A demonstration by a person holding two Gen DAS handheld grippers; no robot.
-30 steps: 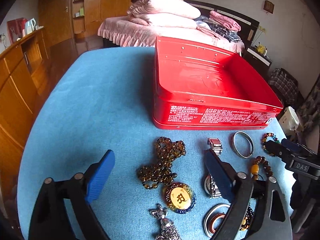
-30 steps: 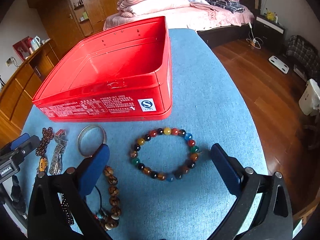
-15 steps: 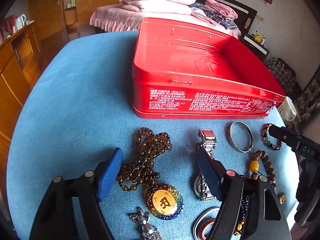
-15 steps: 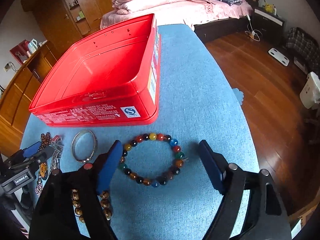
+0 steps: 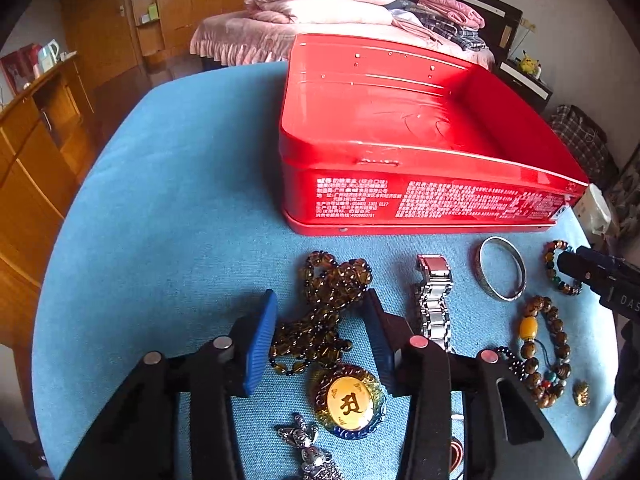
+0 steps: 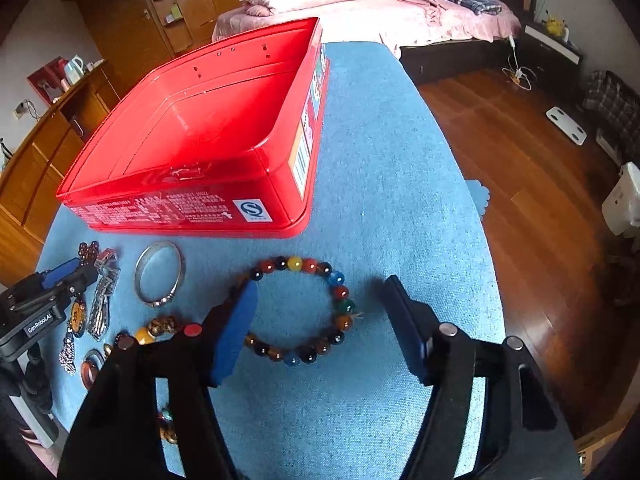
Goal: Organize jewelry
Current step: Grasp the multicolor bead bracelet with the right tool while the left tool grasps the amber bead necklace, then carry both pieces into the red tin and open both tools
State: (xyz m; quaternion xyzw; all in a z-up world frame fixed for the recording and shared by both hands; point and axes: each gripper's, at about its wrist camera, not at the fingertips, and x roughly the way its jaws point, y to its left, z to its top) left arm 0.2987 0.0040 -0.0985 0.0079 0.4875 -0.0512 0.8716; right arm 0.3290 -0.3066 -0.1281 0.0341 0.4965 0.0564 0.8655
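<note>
An open red tin box (image 5: 420, 200) (image 6: 188, 208) stands on the blue table. My left gripper (image 5: 320, 332) is open, its jaws on either side of a brown bead necklace (image 5: 328, 300) with a gold pendant (image 5: 349, 400). My right gripper (image 6: 320, 320) is open around a multicoloured bead bracelet (image 6: 340, 304); its left pad (image 6: 236, 328) covers the bracelet's left side. A silver watch (image 5: 434, 300), a silver bangle (image 5: 502, 274) (image 6: 158, 272) and a brown bead bracelet (image 5: 544, 352) lie in between.
A silver charm (image 5: 308, 448) lies near the left gripper's base. The table's right edge (image 6: 476, 216) drops to a wooden floor. A bed with pink bedding (image 5: 320, 4) stands behind the table, a wooden cabinet (image 5: 28, 152) to the left.
Both grippers have moved down and forward. The left jaws have narrowed and now flank the brown necklace. The right jaws now surround the multicoloured bracelet.
</note>
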